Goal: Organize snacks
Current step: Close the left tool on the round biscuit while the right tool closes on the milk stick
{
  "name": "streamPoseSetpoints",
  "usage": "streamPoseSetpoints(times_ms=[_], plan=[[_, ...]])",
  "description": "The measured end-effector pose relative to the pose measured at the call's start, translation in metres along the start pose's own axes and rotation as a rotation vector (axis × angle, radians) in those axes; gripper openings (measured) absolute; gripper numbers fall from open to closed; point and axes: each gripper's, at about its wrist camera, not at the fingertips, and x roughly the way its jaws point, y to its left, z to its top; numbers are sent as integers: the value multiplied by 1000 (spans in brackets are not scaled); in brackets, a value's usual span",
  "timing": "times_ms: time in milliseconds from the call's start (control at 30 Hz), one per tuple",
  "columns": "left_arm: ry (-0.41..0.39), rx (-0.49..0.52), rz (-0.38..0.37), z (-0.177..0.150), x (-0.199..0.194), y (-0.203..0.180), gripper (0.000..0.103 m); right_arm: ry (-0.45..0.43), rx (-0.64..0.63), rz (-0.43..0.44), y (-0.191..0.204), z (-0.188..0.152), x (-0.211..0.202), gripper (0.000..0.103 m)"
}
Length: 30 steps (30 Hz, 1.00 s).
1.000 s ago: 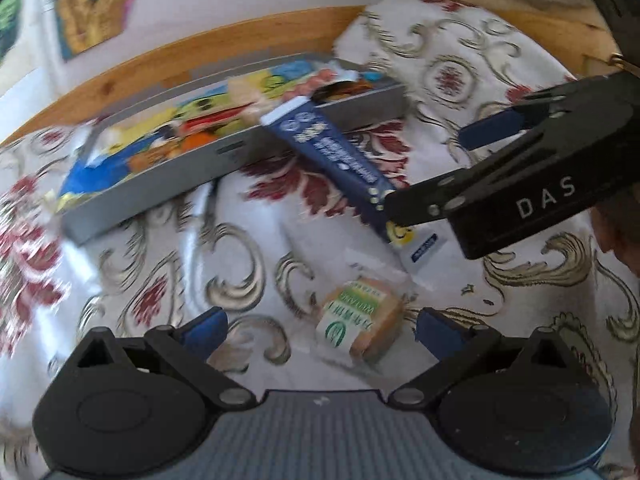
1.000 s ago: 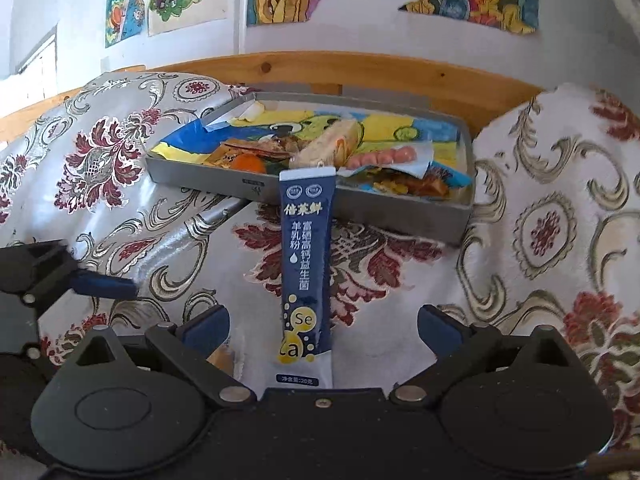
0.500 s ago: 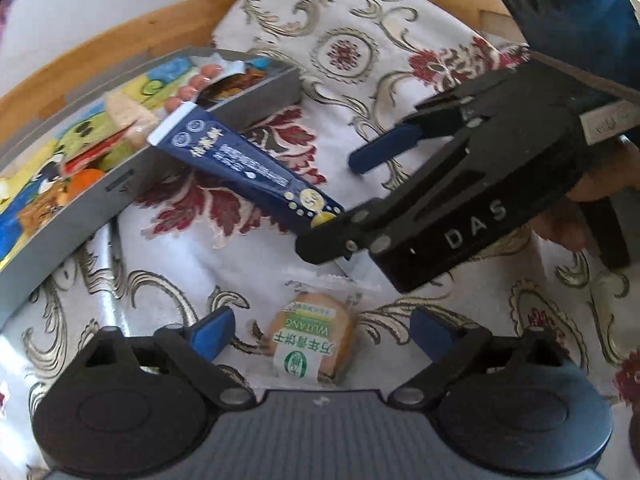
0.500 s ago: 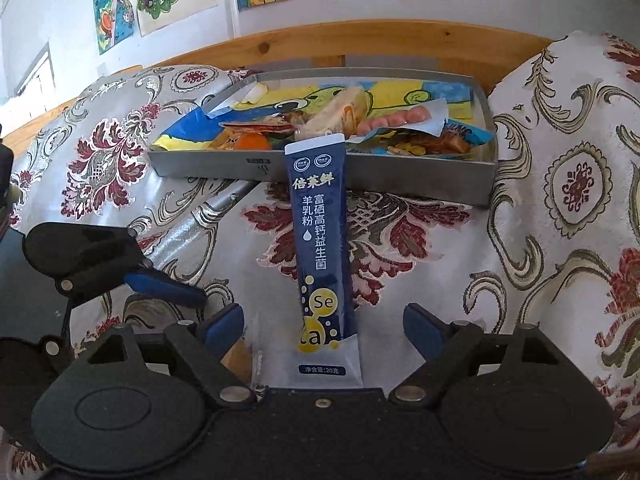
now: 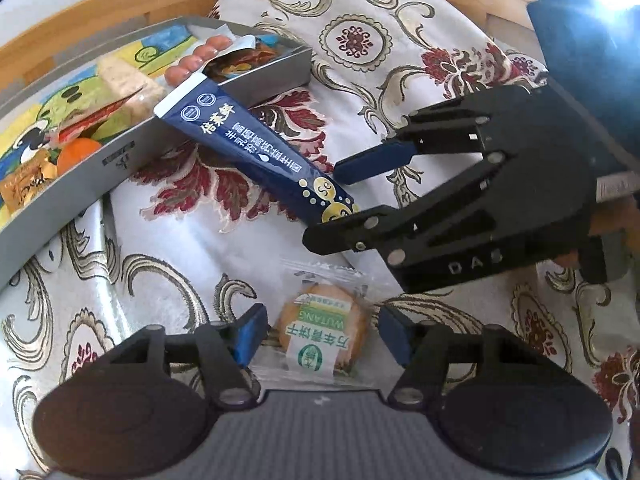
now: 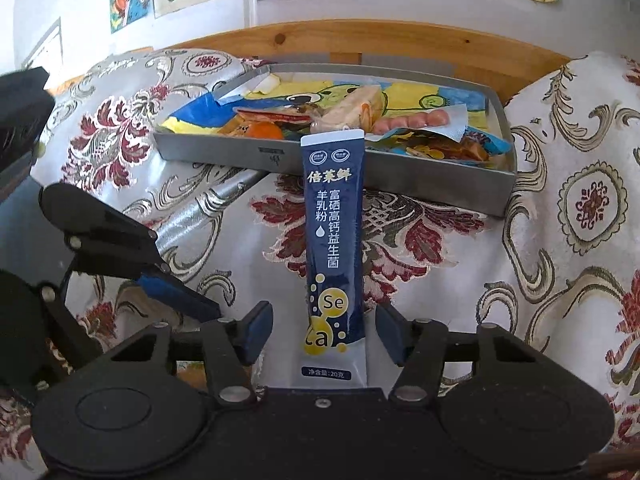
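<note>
1. We've got the grey tray as our landmark, sitting on the floral cloth with a wooden rail behind it. It's already loaded with snacks: little sausages, a wrapped bar, something orange.
2. The dark blue sachet runs from the tray's near wall back toward us, top edge propped on the tray's rim.
3. Our right gripper has its jaws apart, one on each side of the sachet's lower end, not pinching it as far as we can see.
4. The wrapped round biscuit lies flat on the cloth, well in front of the tray.
5. Our left gripper straddles the biscuit, jaws apart too, pads just beside the wrapper.
</note>
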Motion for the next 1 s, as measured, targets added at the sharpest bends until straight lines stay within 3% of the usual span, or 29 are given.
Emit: streamPoseSetpoints(times_ms=[533,633,1000], plan=[[-6,-80,-1,2,-6,4,51,5,-73,-41,7,-1,9,35],[-8,-107,8,3,-9,4,51,6,-79,-43,8,-1,11,35],[-31,-204,139,3,-21,-1,51,3,-91,-48,9,-2,12,29]])
